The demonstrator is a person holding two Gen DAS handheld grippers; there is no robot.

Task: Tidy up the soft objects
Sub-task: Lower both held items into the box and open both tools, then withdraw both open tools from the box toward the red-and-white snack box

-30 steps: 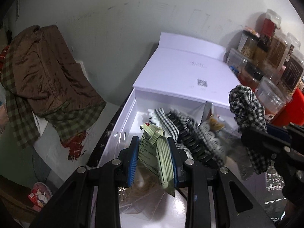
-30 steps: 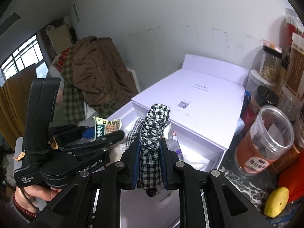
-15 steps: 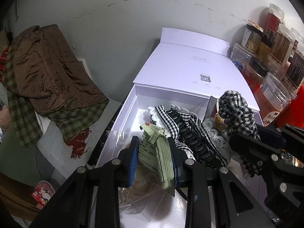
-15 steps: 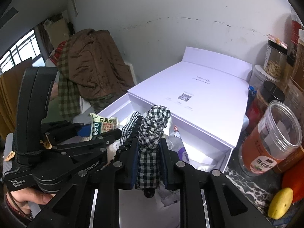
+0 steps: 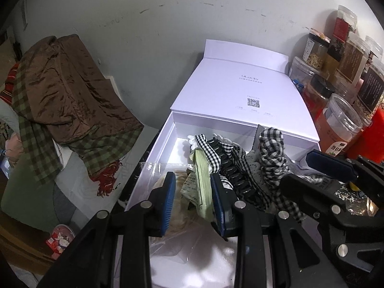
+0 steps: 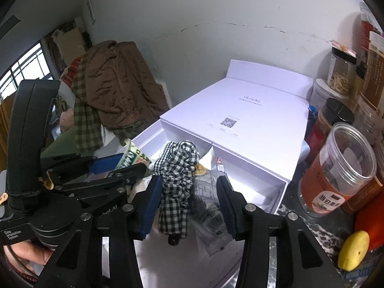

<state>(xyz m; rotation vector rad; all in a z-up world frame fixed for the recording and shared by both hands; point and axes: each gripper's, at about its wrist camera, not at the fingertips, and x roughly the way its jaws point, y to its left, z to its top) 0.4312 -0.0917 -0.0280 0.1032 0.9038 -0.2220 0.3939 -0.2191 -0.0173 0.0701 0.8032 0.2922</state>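
A white drawer box stands open below both grippers. My left gripper is open over its left compartment, with a green paper packet loose between the pads. A black claw clip on checked and lace fabric lies beside it. My right gripper is open, and a black-and-white checked scrunchie stands between its pads, leaning on the left one. The scrunchie also shows in the left wrist view. A grey printed sachet lies under it.
The box's closed white lid lies behind the drawer. Jars of dried goods crowd the right side, with a yellow lemon-like object in front. A brown jacket over checked cloth is heaped at the left.
Both grippers have come down into the drawer and opened. The green packet and the checked scrunchie are let go and rest in the box.
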